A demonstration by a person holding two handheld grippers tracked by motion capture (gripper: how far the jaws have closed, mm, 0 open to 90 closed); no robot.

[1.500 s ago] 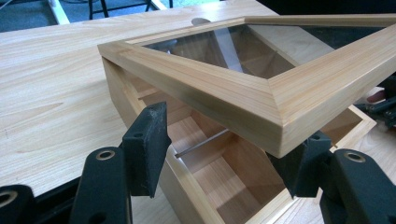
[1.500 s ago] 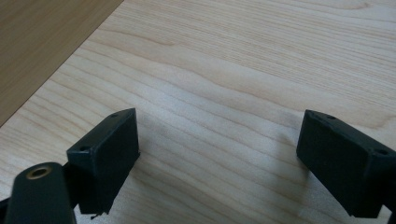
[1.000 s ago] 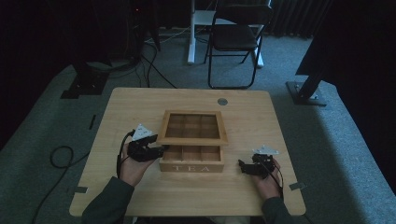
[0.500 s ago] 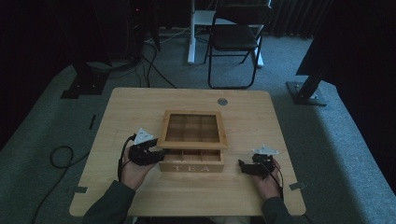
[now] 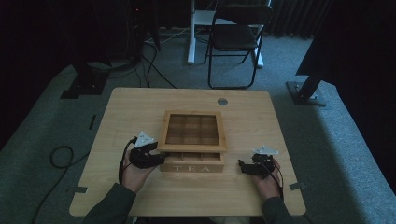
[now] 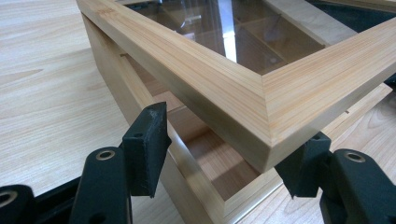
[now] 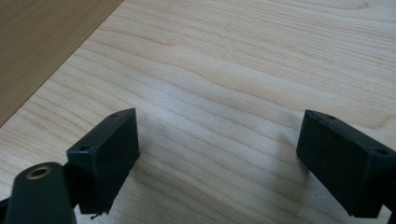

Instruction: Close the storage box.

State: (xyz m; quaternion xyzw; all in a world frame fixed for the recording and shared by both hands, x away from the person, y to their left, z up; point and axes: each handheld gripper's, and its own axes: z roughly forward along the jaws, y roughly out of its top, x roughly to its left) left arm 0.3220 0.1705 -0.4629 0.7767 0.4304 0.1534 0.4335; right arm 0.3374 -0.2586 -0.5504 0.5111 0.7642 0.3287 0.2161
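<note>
We have the wooden tea box [image 5: 191, 161] near the table's [image 5: 140, 107] 6 o'clock edge, its glass-paned lid [image 5: 192, 131] raised off the base. The left gripper [image 5: 156, 157] sits at the box's 9 o'clock corner, jaws half open around the lid's corner [image 6: 268, 135], pads seemingly not pressing. The right gripper [image 5: 241, 166] rests at 3 o'clock, jaws wide, empty. We judge the lid stiff and light, its glass fragile, so we grip the wood frame only.
</note>
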